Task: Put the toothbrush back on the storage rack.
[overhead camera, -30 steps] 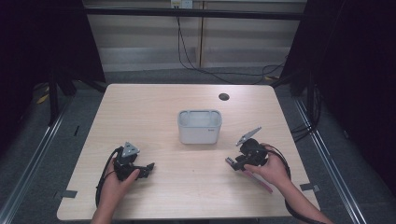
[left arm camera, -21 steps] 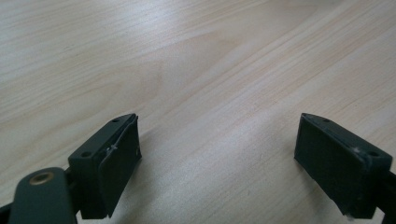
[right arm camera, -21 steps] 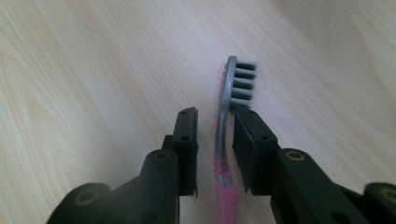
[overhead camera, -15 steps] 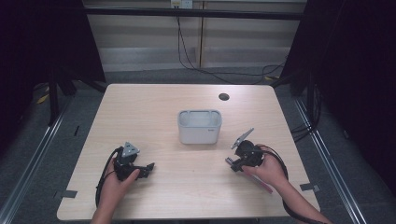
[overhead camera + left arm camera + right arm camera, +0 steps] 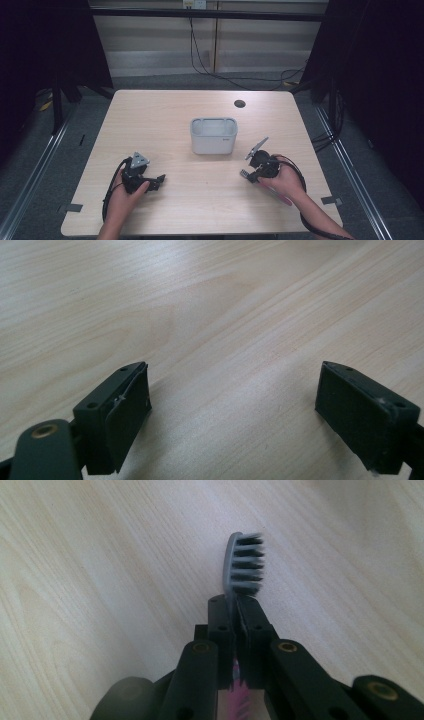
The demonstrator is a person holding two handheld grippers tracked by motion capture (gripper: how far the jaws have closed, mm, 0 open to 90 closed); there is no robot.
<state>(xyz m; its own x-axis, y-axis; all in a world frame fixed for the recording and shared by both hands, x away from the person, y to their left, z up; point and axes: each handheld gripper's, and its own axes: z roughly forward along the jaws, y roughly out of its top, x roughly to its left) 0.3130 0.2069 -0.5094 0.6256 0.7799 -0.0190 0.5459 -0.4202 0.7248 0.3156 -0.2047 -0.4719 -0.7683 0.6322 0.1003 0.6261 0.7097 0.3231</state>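
Your right hand-held gripper (image 5: 235, 605) has just been closing, and its jaws now pinch the toothbrush (image 5: 243, 564) by the neck, right under the head. The grey head with its dark bristles stands clear beyond the jaw tips, and the pink handle runs back between the jaws toward your hand. A hold that close to the head probably gives you good control of the bristle end, while the long handle trails back under your wrist, where its pink end (image 5: 283, 198) shows near the tabletop's right edge. From above, that gripper (image 5: 248, 175) sits toward the near right part of the tabletop (image 5: 150, 115), just in front of and to the right of the white bin (image 5: 213, 136).

Your left hand-held gripper (image 5: 232, 405) is spread wide with nothing between the pads, resting low over bare wood toward the near left corner (image 5: 156, 181). It looks parked there, well apart from the work.

The bin stands open-topped near the tabletop's middle, with bare wood on every side of it. The way from your right hand to its rim is short and unobstructed. A small dark hole (image 5: 239, 104) lies near the far edge, behind the bin.
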